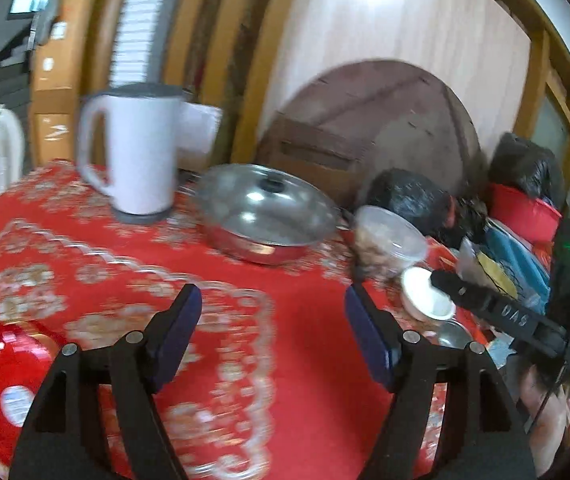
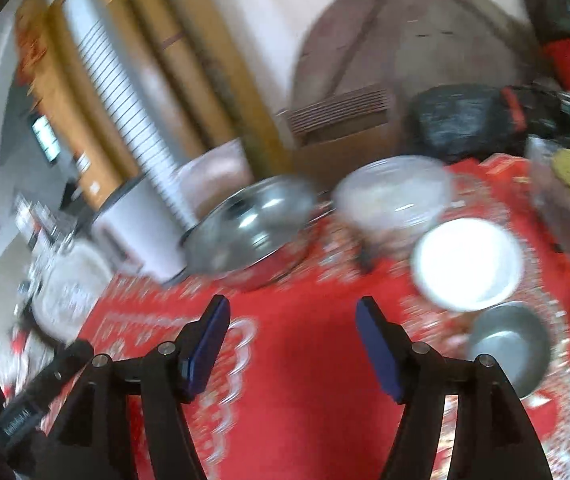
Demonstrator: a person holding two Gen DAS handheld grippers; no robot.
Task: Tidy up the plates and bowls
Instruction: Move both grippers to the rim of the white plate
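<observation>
Hovering over a red patterned tablecloth (image 1: 309, 344), left gripper (image 1: 273, 320) with jaws spread wide, gripping nothing. Likewise hanging above the cloth, right gripper (image 2: 293, 332) with blue pads (image 2: 381, 356) parted and empty. Sitting on the right side of the table, white bowl (image 2: 467, 264), touching or just beside a small metal bowl (image 2: 511, 348) lying nearer. Standing just beyond the white bowl, clear plastic container (image 2: 395, 196). Resting at the far middle, lidded steel pan (image 1: 265, 212), with a white kettle (image 1: 137, 148) standing to its left. Lying at the near left edge, red package (image 1: 5, 376). Piling up at the far right, black bags (image 1: 409, 196). Blurring all over in the right wrist view.
</observation>
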